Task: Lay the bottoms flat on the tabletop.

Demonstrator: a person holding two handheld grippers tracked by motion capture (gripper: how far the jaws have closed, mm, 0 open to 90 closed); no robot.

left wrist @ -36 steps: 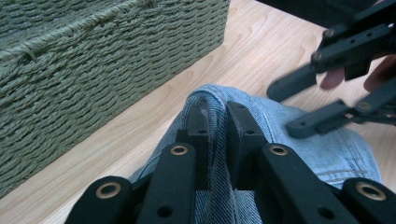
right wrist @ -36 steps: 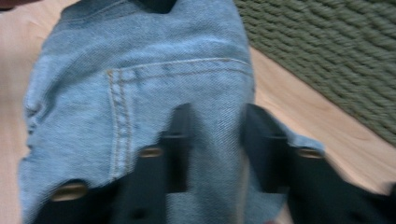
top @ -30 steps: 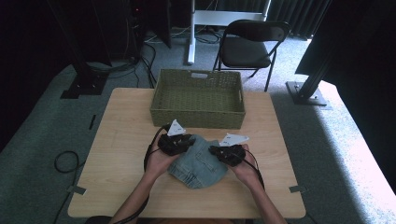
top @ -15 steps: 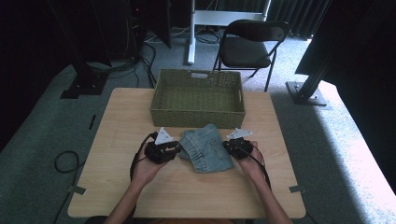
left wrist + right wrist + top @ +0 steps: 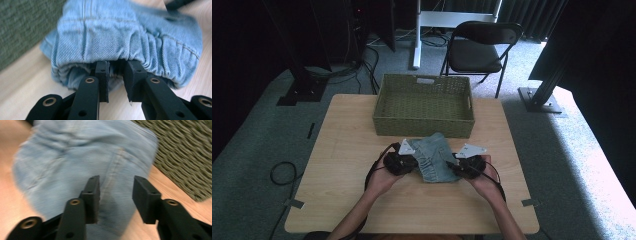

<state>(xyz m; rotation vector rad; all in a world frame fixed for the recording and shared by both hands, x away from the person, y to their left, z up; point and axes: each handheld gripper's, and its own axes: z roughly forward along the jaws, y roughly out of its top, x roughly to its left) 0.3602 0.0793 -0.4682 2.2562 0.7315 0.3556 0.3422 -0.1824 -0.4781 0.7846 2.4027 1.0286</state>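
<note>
Nearest to the camera in the high view, two forearms come in from the bottom edge over the wooden counter [image 5: 337,200]. The left hand [image 5: 381,179] carries the left gripper [image 5: 404,161] and the right hand [image 5: 484,181] carries the right gripper [image 5: 458,167].

Between the two grippers lies the folded denim garment [image 5: 434,157], light blue, flat on the counter, a little in front of the middle.

In the left gripper view, the jaws have just been closing. They stand narrow, with only a small gap, and their tips reach under the gathered elastic edge of the denim garment [image 5: 125,42]. Whether the pads already press the cloth I cannot tell.

In the right gripper view, the jaws have just been opening and now stand apart, released. The denim garment [image 5: 75,165] lies under and behind them; the left jaw is over the cloth, the right jaw is over its edge near the bare wood, and nothing is pinched.

Just behind the garment stands the green woven basket [image 5: 424,127], its front wall close to the cloth. Farther away, on the grey carpet, a black folding chair [image 5: 479,47] stands.
</note>
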